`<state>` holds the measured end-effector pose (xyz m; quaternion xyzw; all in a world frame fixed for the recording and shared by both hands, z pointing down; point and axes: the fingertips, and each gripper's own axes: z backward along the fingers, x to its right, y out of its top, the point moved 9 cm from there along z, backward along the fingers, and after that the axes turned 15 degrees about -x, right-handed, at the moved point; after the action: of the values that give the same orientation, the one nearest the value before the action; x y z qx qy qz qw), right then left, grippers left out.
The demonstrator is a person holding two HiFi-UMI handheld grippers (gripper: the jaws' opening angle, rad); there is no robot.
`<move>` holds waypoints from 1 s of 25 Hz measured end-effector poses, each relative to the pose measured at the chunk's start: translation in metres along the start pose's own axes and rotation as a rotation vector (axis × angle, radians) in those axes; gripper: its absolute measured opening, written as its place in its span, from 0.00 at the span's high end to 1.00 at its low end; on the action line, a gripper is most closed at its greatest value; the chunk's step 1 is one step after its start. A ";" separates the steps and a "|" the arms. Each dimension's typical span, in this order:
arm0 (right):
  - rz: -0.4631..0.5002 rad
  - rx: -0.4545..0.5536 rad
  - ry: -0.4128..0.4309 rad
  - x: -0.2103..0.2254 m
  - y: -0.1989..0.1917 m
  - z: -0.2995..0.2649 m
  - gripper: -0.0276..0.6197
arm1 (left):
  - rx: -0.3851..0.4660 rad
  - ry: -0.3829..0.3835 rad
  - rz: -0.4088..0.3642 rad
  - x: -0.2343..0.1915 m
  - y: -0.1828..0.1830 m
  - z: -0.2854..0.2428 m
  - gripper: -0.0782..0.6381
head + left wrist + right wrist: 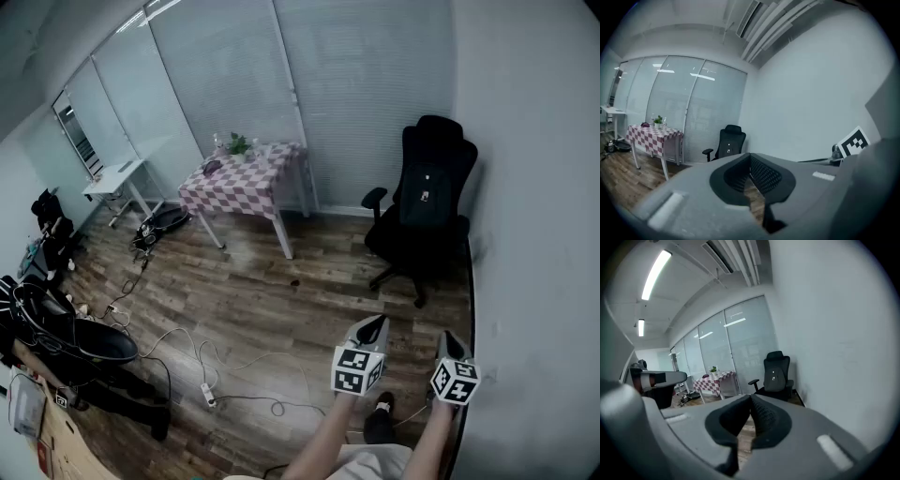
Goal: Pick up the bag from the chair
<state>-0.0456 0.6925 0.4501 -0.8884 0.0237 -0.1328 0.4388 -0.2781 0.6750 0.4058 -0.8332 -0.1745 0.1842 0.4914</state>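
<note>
A black office chair (427, 159) stands against the right wall at the back of the room. A dark bag (424, 208) with a small white tag leans upright on its seat against the backrest. Both grippers are low in the head view, well short of the chair, pointing toward it. My left gripper (373, 324) is shut with nothing between its pads. My right gripper (450, 339) beside it is also shut and empty. The chair (727, 143) and the bag (726, 150) show small beyond the left gripper (750, 155). They appear again as chair (776, 363) and bag (774, 377) past the right gripper (751, 397).
A table with a checkered cloth (246, 180) and a small plant (237, 143) stands left of the chair. Cables (187, 342) and a power strip (208, 394) lie on the wood floor. Dark equipment (75, 342) fills the left side. The person's shoe (380, 424) shows below.
</note>
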 end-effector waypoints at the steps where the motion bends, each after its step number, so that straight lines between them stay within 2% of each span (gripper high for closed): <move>1: 0.008 0.001 -0.002 0.004 0.010 -0.008 0.95 | 0.002 -0.008 -0.006 -0.003 0.007 -0.010 0.88; 10: 0.068 -0.021 0.015 0.034 0.081 -0.066 0.95 | 0.005 -0.016 -0.021 -0.033 0.058 -0.073 0.88; 16: 0.094 0.079 0.064 0.056 0.126 -0.094 0.95 | 0.023 -0.010 -0.030 -0.049 0.088 -0.116 0.88; 19: 0.133 0.043 0.065 0.062 0.141 -0.109 0.96 | 0.024 0.000 -0.024 -0.054 0.100 -0.131 0.88; 25: 0.101 0.015 0.065 0.098 0.164 -0.132 0.95 | 0.012 0.008 -0.040 -0.053 0.121 -0.171 0.88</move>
<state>0.0277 0.4742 0.4185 -0.8779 0.0818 -0.1397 0.4506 -0.2292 0.4650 0.3828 -0.8273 -0.1883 0.1721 0.5006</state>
